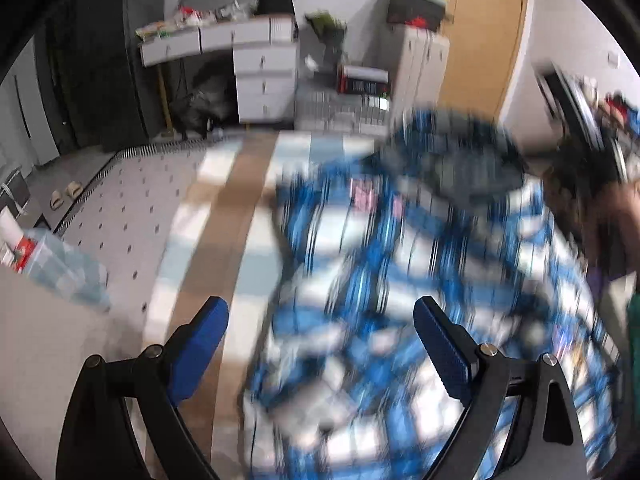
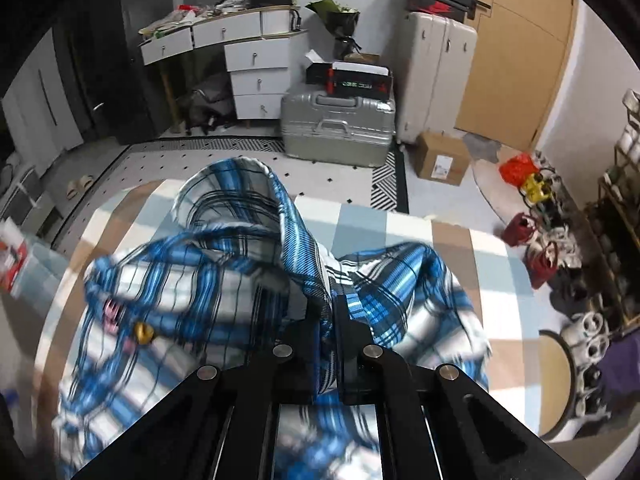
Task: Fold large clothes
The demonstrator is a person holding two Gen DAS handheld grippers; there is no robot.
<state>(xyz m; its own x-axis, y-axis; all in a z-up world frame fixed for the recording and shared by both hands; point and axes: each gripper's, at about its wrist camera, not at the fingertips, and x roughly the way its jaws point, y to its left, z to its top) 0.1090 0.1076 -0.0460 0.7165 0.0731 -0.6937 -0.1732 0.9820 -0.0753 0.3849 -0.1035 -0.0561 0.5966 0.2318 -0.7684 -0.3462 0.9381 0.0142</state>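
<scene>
Two grippers are at work on one garment: the right gripper (image 2: 328, 320) has its jaws pinched together on a ridge of the blue plaid shirt (image 2: 224, 280), the cloth running up between the pads and standing in a loose peak beyond them, while the left gripper (image 1: 320, 344) hangs over the near edge of the same shirt with its two blue pads (image 1: 200, 344) wide apart and nothing between them. The shirt lies crumpled, not yet spread, on the checked bed cover (image 2: 408, 232), roughly at its middle in the right wrist view. As I judge it, the step in hand is the first pick-up, taking hold so the shirt can be lifted and shaken flat; the next move calls for the left gripper to close on a matching edge, a shoulder or hem, though the blur in the left wrist view hides which part lies under it. Beyond the shirt, past the bed's far edge, stand two suitcases, one silver lying flat (image 2: 338, 128) and one pale upright (image 2: 440, 76), and one cardboard box (image 2: 442, 158).
</scene>
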